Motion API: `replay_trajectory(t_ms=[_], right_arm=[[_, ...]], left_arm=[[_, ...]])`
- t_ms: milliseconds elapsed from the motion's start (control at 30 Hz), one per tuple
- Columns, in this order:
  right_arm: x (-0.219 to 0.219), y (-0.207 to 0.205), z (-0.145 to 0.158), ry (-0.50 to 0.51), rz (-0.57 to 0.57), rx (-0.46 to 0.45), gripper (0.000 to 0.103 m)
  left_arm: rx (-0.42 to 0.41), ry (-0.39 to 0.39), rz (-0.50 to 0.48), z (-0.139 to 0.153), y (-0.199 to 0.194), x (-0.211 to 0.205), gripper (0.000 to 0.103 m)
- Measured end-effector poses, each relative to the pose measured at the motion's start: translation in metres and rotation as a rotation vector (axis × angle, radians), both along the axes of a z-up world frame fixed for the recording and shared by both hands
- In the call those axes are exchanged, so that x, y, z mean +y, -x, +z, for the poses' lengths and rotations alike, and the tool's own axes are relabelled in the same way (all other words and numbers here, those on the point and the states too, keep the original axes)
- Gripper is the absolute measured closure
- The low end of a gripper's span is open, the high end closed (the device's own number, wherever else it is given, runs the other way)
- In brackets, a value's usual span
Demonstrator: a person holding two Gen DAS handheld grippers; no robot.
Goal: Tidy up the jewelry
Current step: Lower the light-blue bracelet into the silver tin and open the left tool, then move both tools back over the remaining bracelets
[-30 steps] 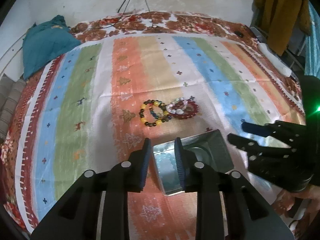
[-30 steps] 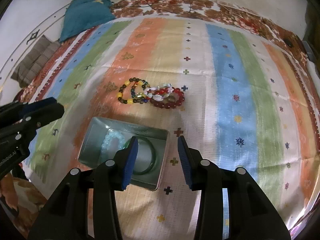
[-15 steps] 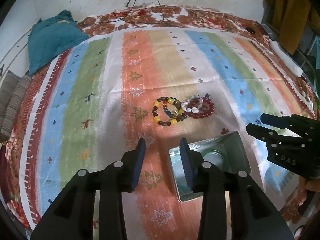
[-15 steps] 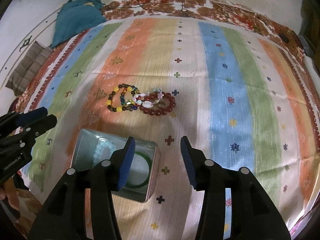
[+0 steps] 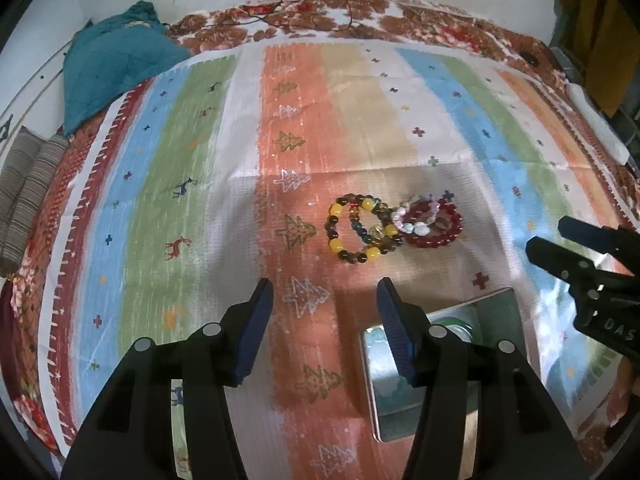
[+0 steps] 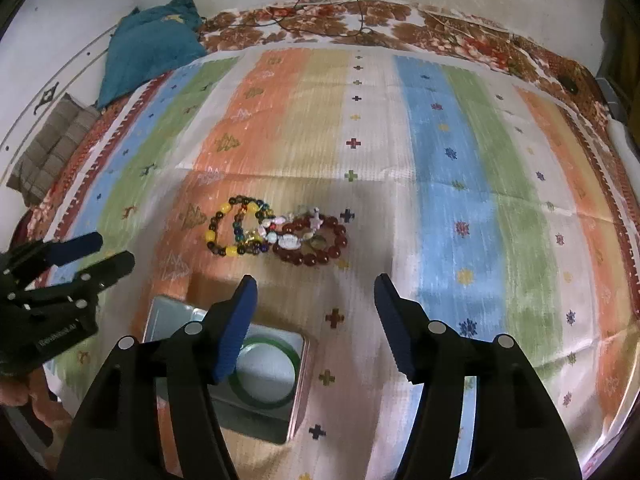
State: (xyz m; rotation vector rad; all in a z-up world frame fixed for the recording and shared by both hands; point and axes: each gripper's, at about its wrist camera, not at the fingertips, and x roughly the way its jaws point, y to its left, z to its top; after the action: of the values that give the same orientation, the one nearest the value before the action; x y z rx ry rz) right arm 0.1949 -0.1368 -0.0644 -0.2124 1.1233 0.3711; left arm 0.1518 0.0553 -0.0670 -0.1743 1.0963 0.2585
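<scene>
Setting: a striped cloth [image 6: 440, 168] covers a bed.
Left gripper [image 5: 326, 320]: spread wide, holding nothing, hovering above the cloth just left of the tin.
Right gripper [image 6: 316, 312]: spread wide, empty, hovering over the tin's near corner.
Metal tin [image 6: 298, 392]: open on the cloth, holding a green bangle [image 6: 268, 400]; a pale bead bracelet [image 5: 394, 392] seems to lie beside the bangle, half hidden by a finger.
Loose jewelry: a yellow-and-dark bead bracelet [image 6: 236, 232] and a red bead bracelet [image 6: 316, 242] lie touching, beyond the tin.
Risk: the bracelets overlap, so a pinch on one likely drags the other; round beads may slip from flat pads.
</scene>
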Motion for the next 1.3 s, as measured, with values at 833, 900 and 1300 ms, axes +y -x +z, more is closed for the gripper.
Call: replay_trajectory(t_ms=[833, 900, 1300], right_arm=[[0.014, -0.044, -0.026, 0.04, -0.001, 0.007, 0.027], [0.015, -0.047, -0.027, 0.043, 0.001, 0.01, 0.027], [0.029, -0.065, -0.047, 0.065, 0.021, 0.043, 0.023]], left_arm=[[0.077, -0.03, 0.007, -0.033, -0.046, 0.016, 0.035], [0.086, -0.026, 0.002, -0.036, -0.051, 0.017, 0.035], [0.106, -0.006, -0.004, -0.052, -0.072, 0.022, 0.035]])
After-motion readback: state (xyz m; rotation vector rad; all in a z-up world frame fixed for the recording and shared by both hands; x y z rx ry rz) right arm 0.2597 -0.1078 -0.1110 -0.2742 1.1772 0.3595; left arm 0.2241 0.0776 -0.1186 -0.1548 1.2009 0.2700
